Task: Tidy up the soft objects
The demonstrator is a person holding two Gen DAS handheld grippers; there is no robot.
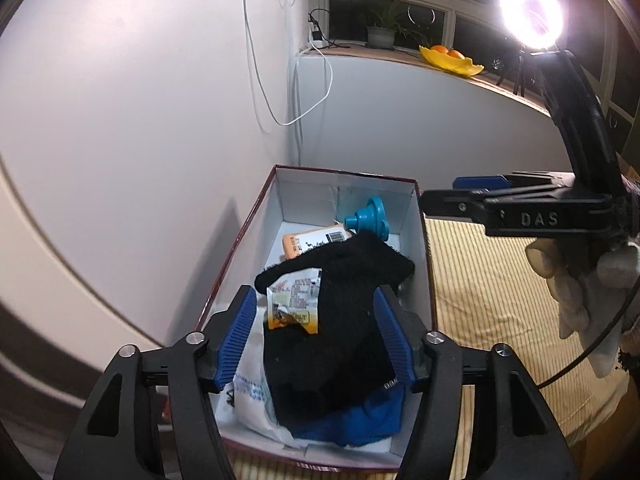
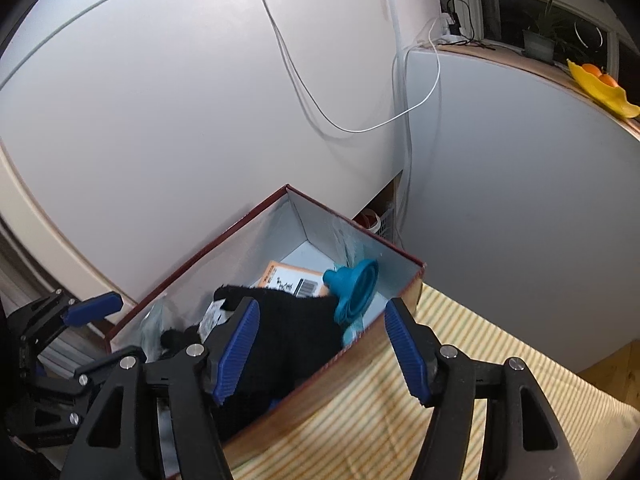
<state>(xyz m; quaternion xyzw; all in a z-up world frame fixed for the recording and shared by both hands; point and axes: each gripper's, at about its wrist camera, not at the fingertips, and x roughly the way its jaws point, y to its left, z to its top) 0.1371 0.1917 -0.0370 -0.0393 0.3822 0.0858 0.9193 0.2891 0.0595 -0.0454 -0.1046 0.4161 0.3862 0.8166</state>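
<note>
An open cardboard box (image 1: 422, 236) with white inner walls holds a black knitted glove (image 1: 344, 320), a blue cloth (image 1: 360, 420), a white plastic packet (image 1: 250, 392), a small orange snack packet (image 1: 294, 304), an orange carton (image 1: 304, 242) and a teal plastic piece (image 1: 366, 218). My left gripper (image 1: 316, 338) is open and empty just above the glove. My right gripper (image 2: 320, 350) is open and empty over the box's near wall (image 2: 352, 372); the glove (image 2: 292, 336) and teal piece (image 2: 354, 290) show there. In the left wrist view the right gripper (image 1: 464, 196) hovers at the box's right rim.
The box stands on a yellow striped cloth (image 1: 488, 300) next to a white wall with hanging cables (image 1: 280, 116). A windowsill holds a yellow bowl of oranges (image 1: 450, 60), a potted plant (image 1: 382, 28) and a bright ring lamp (image 1: 530, 14).
</note>
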